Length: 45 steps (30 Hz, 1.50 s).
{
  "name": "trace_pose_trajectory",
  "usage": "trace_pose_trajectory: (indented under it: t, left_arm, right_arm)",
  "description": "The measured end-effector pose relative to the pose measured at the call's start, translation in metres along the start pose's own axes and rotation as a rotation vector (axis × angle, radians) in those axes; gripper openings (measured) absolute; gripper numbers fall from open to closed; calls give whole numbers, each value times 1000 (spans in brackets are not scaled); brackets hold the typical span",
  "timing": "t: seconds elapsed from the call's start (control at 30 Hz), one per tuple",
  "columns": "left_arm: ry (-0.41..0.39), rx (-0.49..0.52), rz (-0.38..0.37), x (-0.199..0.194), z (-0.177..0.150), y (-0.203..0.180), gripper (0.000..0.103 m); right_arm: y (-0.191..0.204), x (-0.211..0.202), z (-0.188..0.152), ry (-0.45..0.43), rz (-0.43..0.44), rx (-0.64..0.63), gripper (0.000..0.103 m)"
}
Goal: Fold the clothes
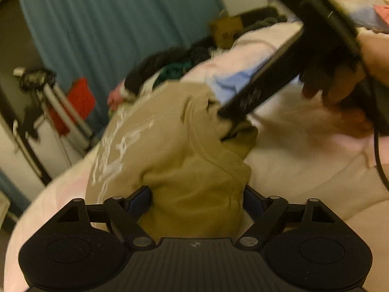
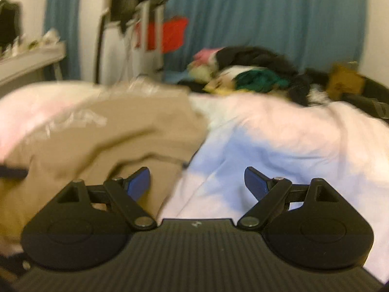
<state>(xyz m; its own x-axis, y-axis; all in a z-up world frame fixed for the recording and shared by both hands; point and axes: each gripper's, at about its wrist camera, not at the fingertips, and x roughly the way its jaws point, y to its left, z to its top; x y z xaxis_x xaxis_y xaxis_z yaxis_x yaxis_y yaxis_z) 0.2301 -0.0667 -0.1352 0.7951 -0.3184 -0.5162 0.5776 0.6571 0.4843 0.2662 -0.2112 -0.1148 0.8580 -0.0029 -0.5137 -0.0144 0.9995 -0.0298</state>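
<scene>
A tan T-shirt (image 1: 155, 150) with white print lies bunched on a pale pink and blue bedcover (image 1: 304, 150). My left gripper (image 1: 197, 202) has its blue pads spread wide on either side of a thick fold of the shirt's near edge. The right gripper shows in the left wrist view (image 1: 226, 126) at the upper right, its tip at the shirt's collar, held by a hand (image 1: 345, 82). In the right wrist view the right gripper (image 2: 197, 182) is open; the tan shirt (image 2: 109, 133) lies to its left and under its left pad. The view is blurred.
A pile of dark, green and pink clothes (image 2: 250, 73) lies at the far side of the bed, with a brown box (image 2: 345, 80) to the right. A teal curtain (image 2: 267, 19) hangs behind. A tripod (image 1: 56, 107) and a red object (image 1: 80, 97) stand left of the bed.
</scene>
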Motion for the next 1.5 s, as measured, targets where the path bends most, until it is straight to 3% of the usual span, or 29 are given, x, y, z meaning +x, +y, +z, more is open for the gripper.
trace_pose_trajectory:
  t: [0.07,0.1,0.13,0.17,0.33,0.5,0.57,0.67,0.8,0.93,1.03,1.17,1.4,1.5]
  left_arm:
    - [-29,-20,7,2,0,10,45]
    - [-42,-60,5,1,1,19,38]
    - [-50,-118,1,-2,3,32,22]
    - [-59,-179,-4,-5,4,44,18]
    - [-162,-492,47,-34,0,93,15]
    - [-262,-675,143,-76,-14,112,13]
    - [-313,-679,186,-95,-19,112,12]
    - [-350,-706,204,-132,-22,116,12]
    - [-408,-720,201,-191,-18,114,12]
    - [-440,-808,173,-238,-7,130,12]
    - [-425,-863,158,-263,-3,149,12]
    - [-383,-950,128,-280,-13,178,12]
    - [-180,-1120,35,-245,-73,188,15]
    - [-148,-1167,-9,-227,-101,177,18]
  right_arm:
    - [1,6,0,13,19,5,86]
    - [3,6,3,4,12,1,86]
    - [6,6,7,-7,3,-4,86]
    - [8,6,10,-18,-7,-9,86]
    - [25,-1,36,-71,-5,36,86]
    - [39,-3,56,-135,-13,186,86]
    - [45,-6,57,-186,-83,208,86]
    - [39,-33,50,-220,-188,356,87]
    - [38,-101,62,-302,-170,341,86]
    - [38,-172,72,-378,-145,315,86]
    - [43,-220,78,-401,-99,292,87]
    - [60,-256,77,-350,-12,221,87]
    - [87,-247,60,-233,54,178,86]
    - [88,-234,57,-229,71,189,86]
